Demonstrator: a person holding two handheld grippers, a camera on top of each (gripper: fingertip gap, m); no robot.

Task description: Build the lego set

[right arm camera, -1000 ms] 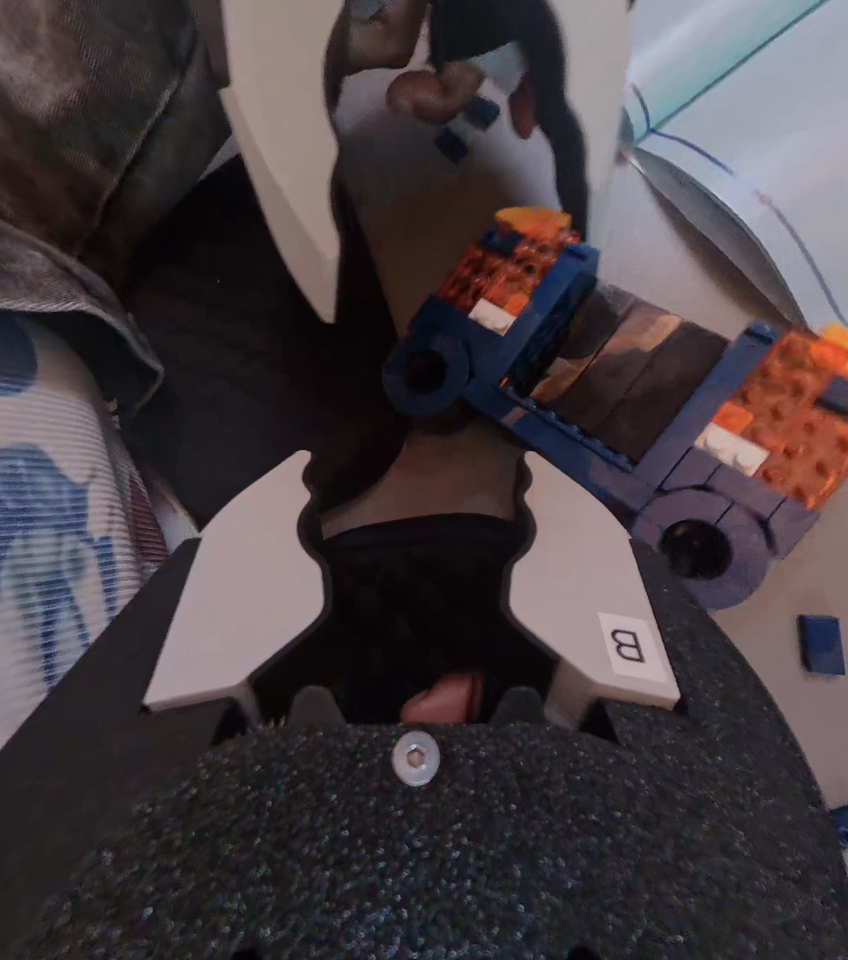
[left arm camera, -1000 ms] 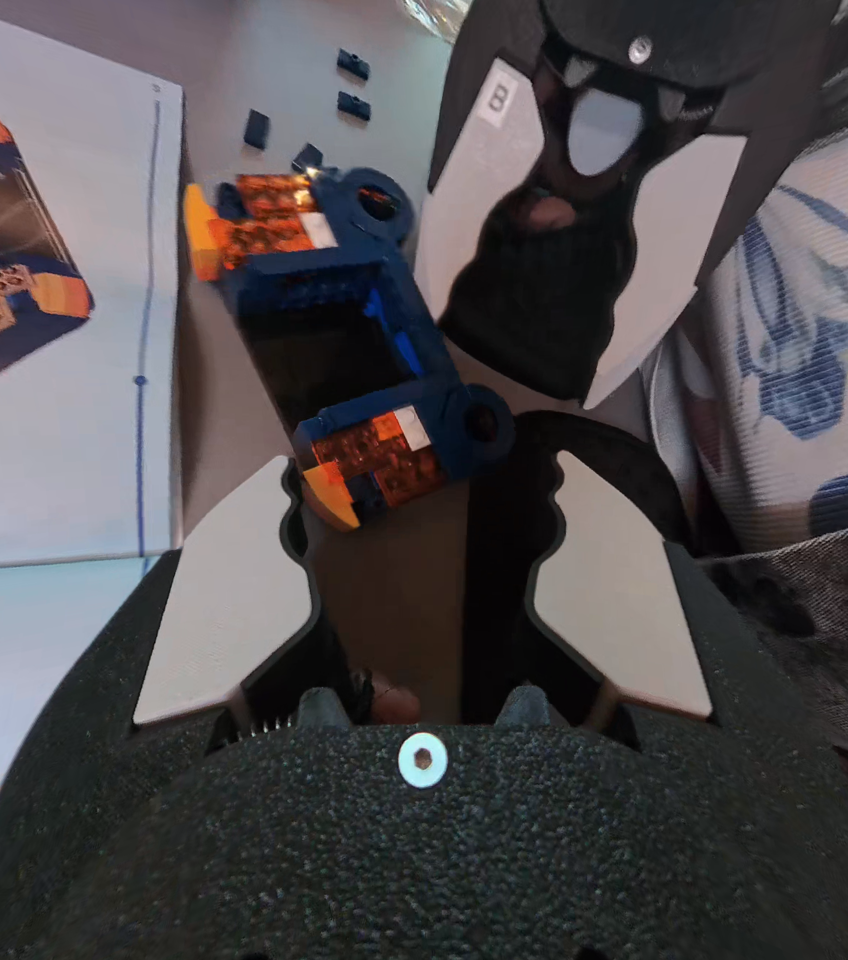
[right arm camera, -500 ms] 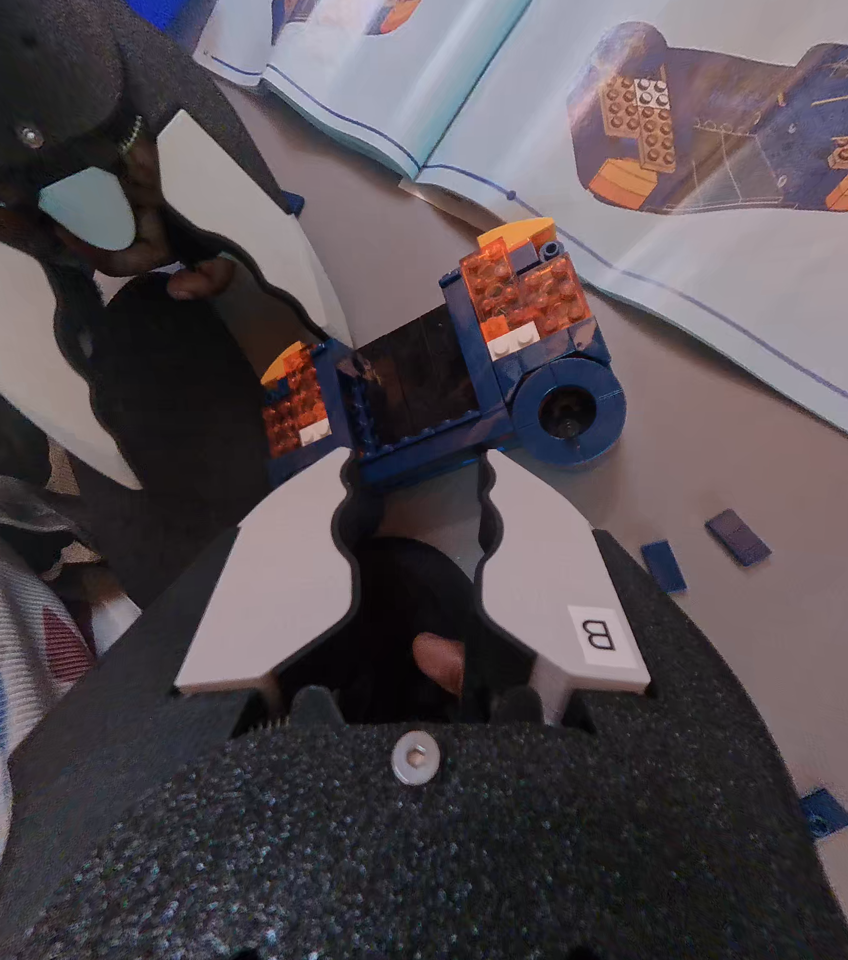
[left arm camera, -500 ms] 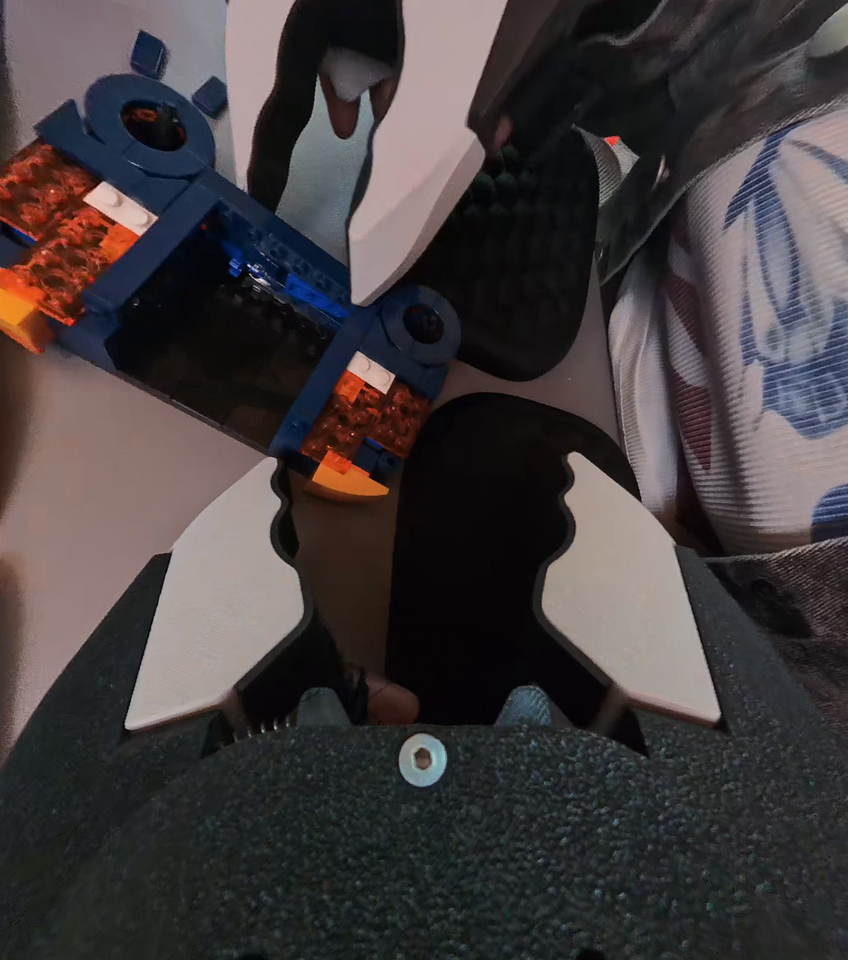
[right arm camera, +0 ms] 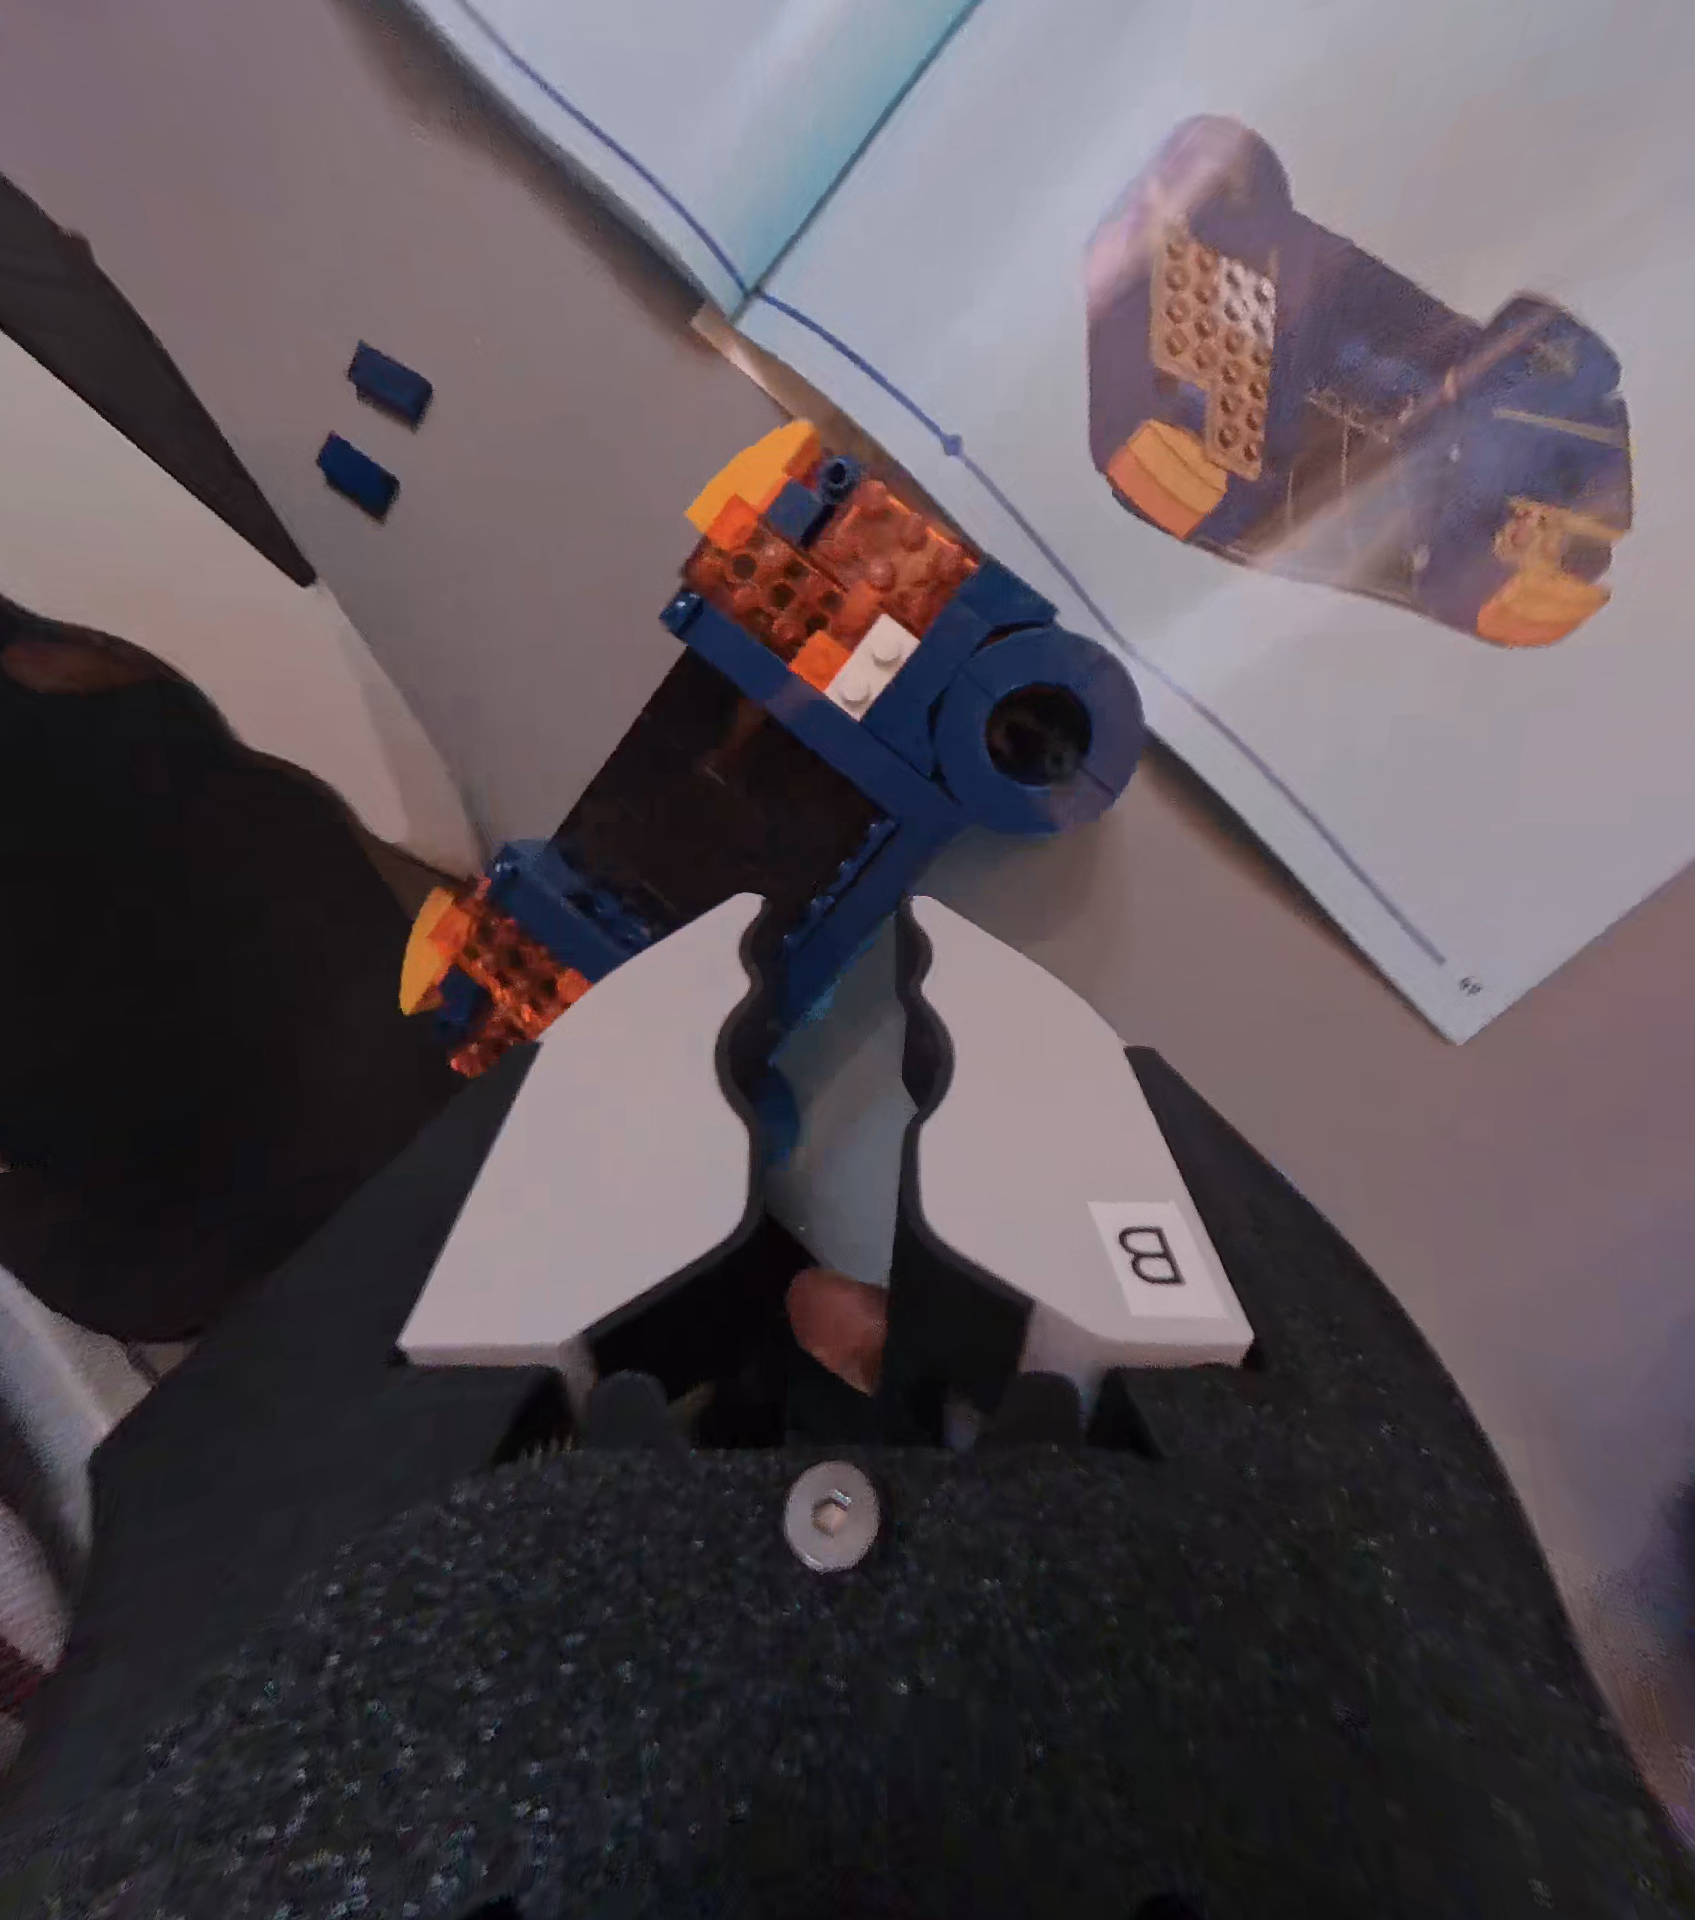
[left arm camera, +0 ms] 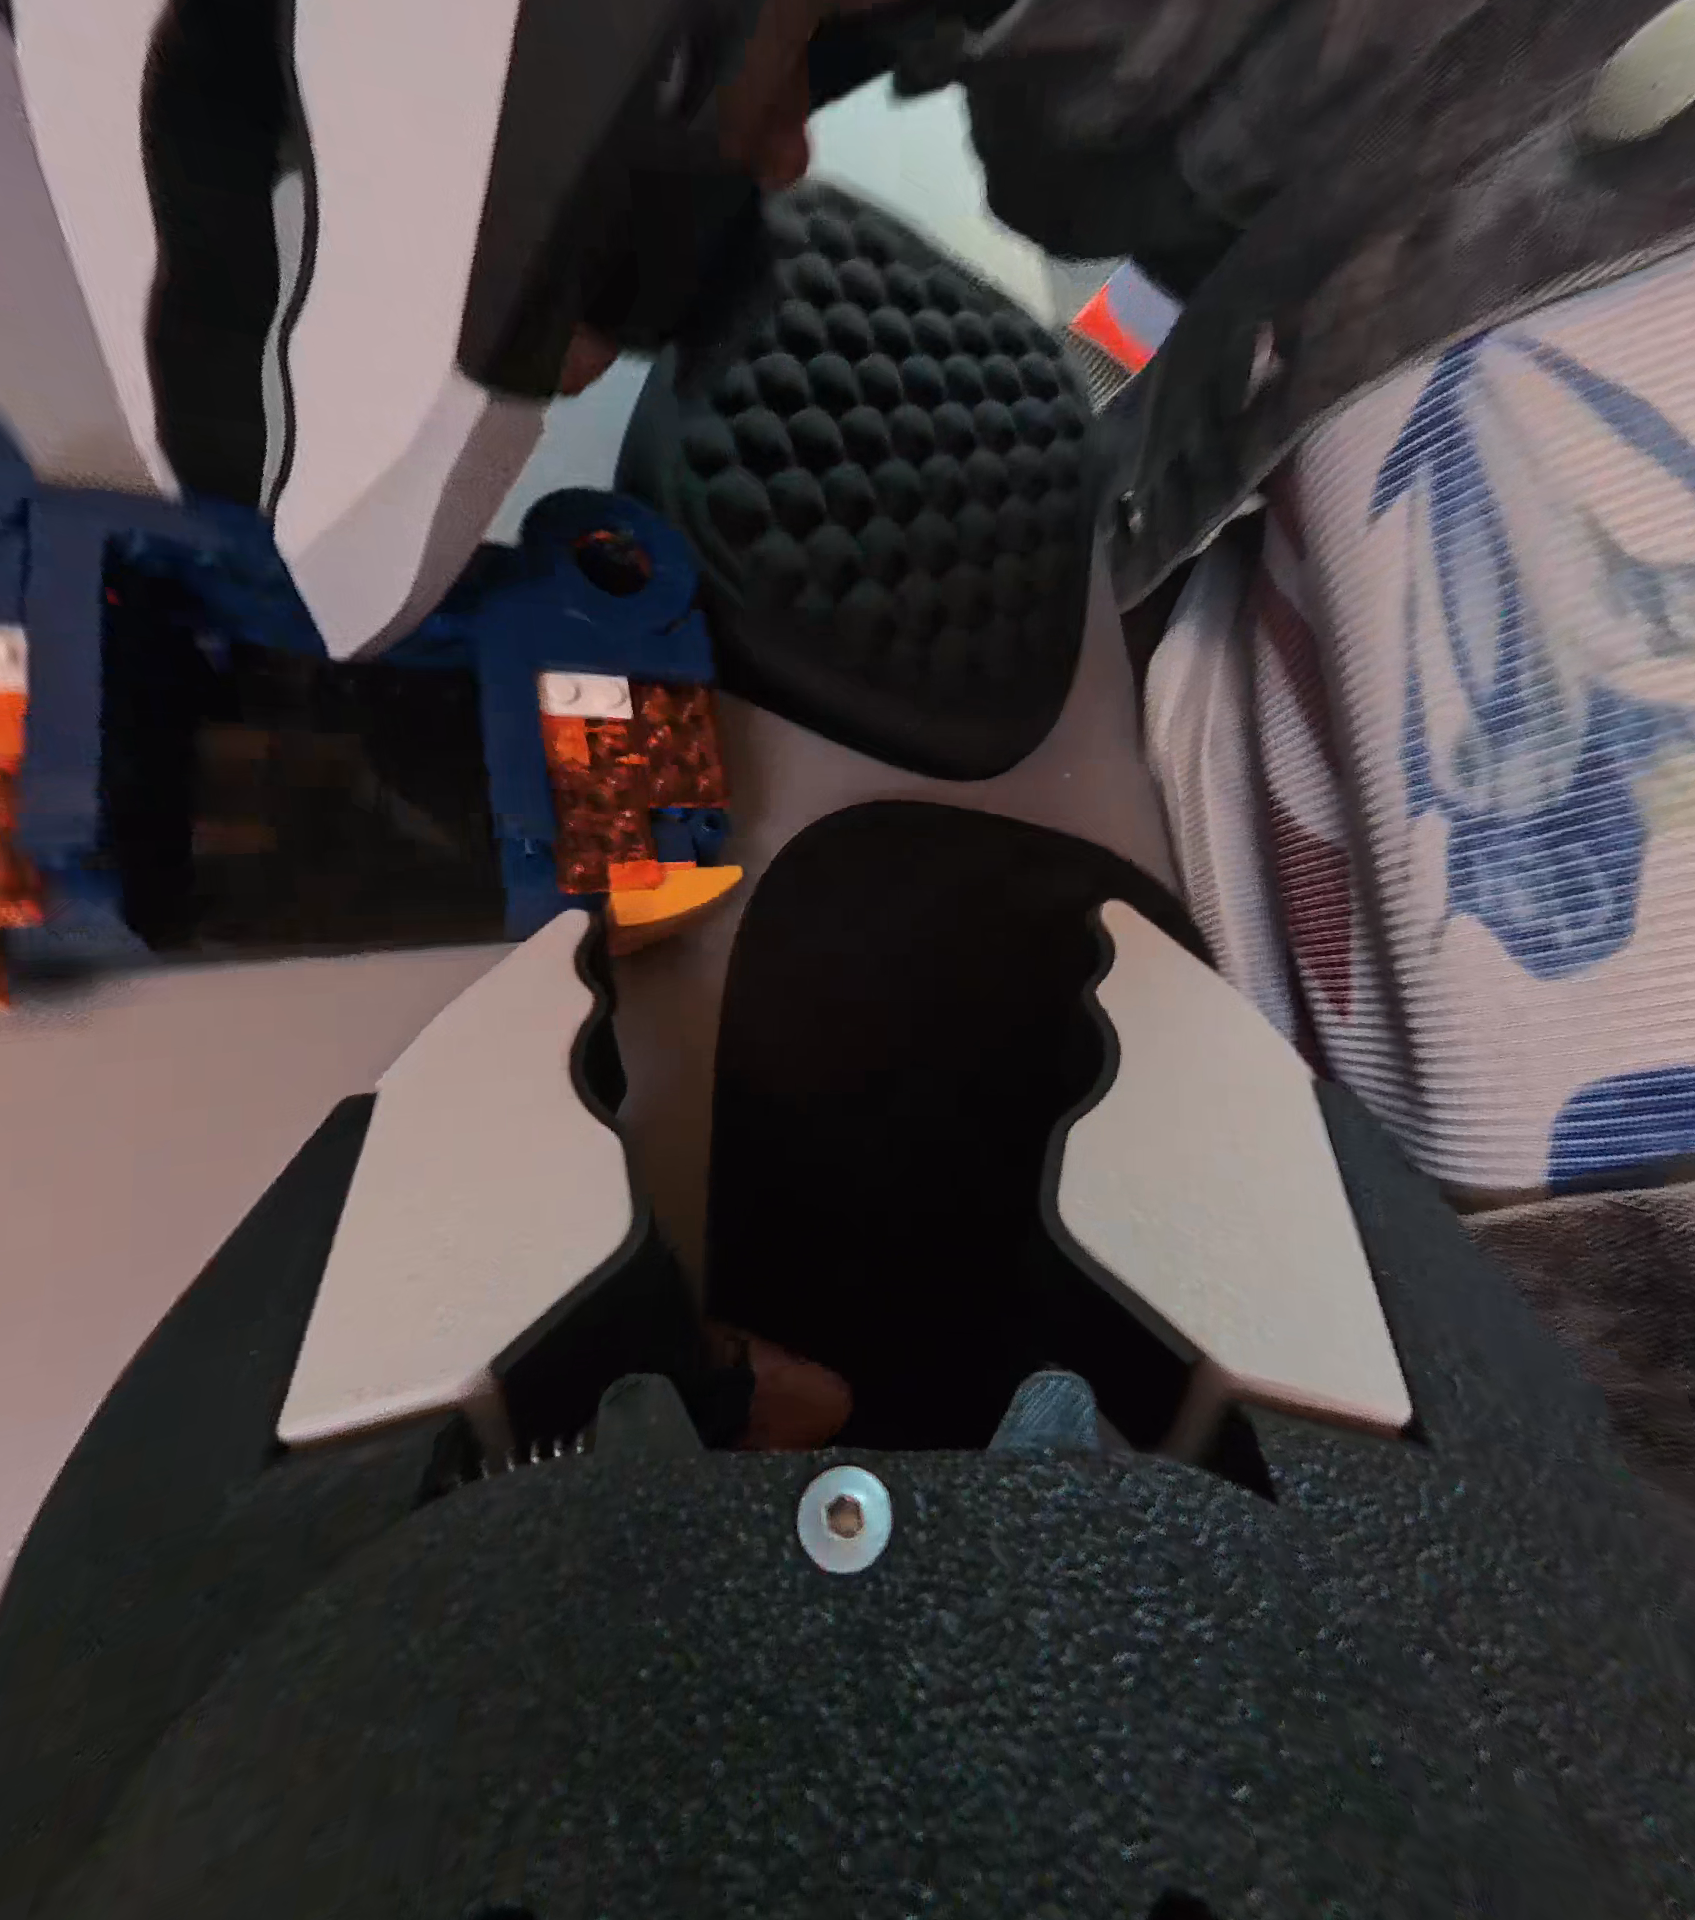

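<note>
Lego model [right arm camera: 801,748] on grey tabletop [right arm camera: 552,260].

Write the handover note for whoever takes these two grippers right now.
Right gripper: closed around the edge of the dark blue and orange brick model, which is on the grey table.
Left gripper: open, empty, beside the model's near end.
The open instruction booklet lies beyond the model; two small dark blue tiles lie loose.
Done: model partly built.
Left: loose tiles not yet fitted.
</note>
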